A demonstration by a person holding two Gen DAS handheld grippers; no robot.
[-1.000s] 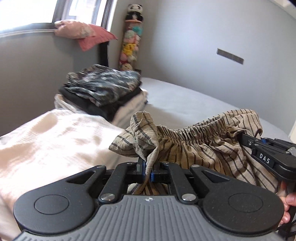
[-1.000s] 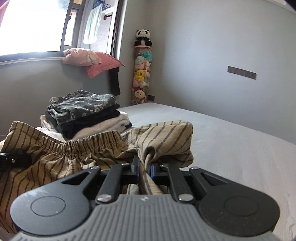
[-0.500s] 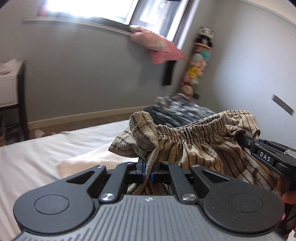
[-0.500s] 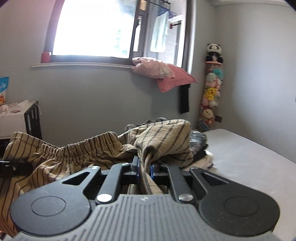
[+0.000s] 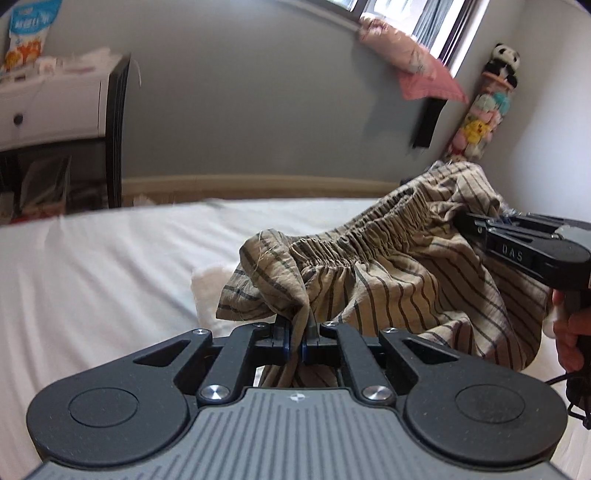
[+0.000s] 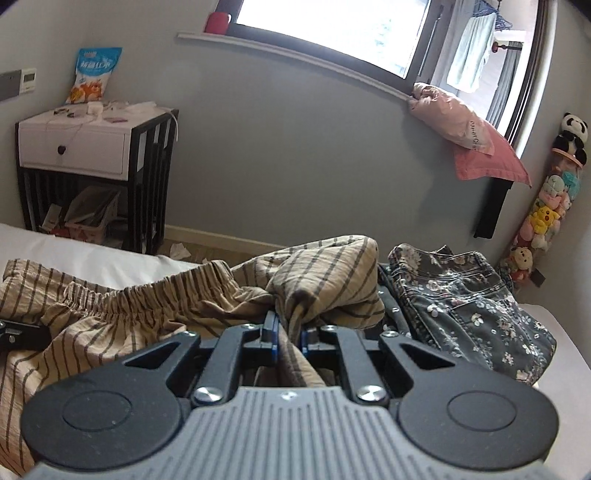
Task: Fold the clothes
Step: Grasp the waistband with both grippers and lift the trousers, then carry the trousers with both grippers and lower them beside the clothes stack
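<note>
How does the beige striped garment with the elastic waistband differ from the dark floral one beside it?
The beige striped garment with the elastic waistband is pinched at two spots by the left gripper and right gripper, bunched and unfolded. The dark floral garment lies ungripped, looking already folded. One has thin dark stripes, the other small pale flowers. Both are clothing over the white bed.

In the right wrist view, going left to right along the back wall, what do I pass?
Snack bag → white nightstand → red cup on the sill → pink pillow → hanging column of plush toys.
</note>
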